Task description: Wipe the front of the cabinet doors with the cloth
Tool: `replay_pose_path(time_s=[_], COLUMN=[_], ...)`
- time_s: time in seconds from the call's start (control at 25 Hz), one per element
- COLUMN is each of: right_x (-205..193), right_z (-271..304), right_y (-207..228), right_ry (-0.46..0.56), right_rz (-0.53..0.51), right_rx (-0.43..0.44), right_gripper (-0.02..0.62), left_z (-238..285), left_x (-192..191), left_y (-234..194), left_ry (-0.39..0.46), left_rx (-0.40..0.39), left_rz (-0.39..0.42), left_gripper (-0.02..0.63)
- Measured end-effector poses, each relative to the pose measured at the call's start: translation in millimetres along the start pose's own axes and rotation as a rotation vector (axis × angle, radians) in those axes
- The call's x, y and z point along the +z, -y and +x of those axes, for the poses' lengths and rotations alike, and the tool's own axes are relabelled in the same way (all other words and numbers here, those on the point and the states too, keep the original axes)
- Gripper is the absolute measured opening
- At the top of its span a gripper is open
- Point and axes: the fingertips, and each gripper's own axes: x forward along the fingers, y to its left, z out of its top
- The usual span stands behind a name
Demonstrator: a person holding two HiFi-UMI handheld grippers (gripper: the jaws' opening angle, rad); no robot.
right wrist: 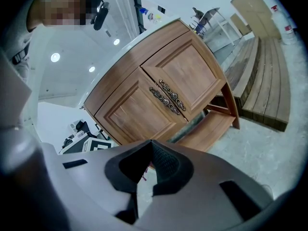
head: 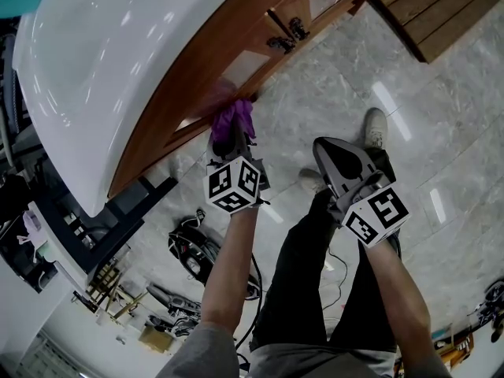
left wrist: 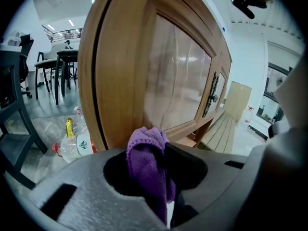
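Note:
The wooden cabinet (head: 236,61) with a white top (head: 102,61) has two panelled doors (right wrist: 163,88) with dark ornate handles (head: 283,34). My left gripper (head: 230,136) is shut on a purple cloth (head: 234,118), which is pressed on the lower corner of the left-hand door. In the left gripper view the cloth (left wrist: 147,160) bunches between the jaws, right in front of the door panel (left wrist: 178,76). My right gripper (head: 327,154) hangs back from the cabinet above the floor, shut, with nothing in it. Its fingertips (right wrist: 161,160) meet below the doors in its view.
Wooden planks (head: 437,14) lie on the marble floor to the right of the cabinet. Plastic bottles (left wrist: 72,141) lie on the floor left of it, with a table and chairs (left wrist: 57,66) behind. Cables and tools (head: 193,246) lie near the person's legs (head: 315,274).

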Motion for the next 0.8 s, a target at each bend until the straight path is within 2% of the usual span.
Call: replay_pose_path(time_s=[0.8], right_x=[14.0], right_z=[-4.9], right_y=[21.1], right_ry=[0.015], right_rz=[0.017], right_rx=[-0.011], right_gripper=[0.009], left_z=[15.7], left_x=[5.2], left_y=[26.4], left_ry=[-0.006], left_rx=[-0.024], left_rz=[0.038], left_gripper=[0.110])
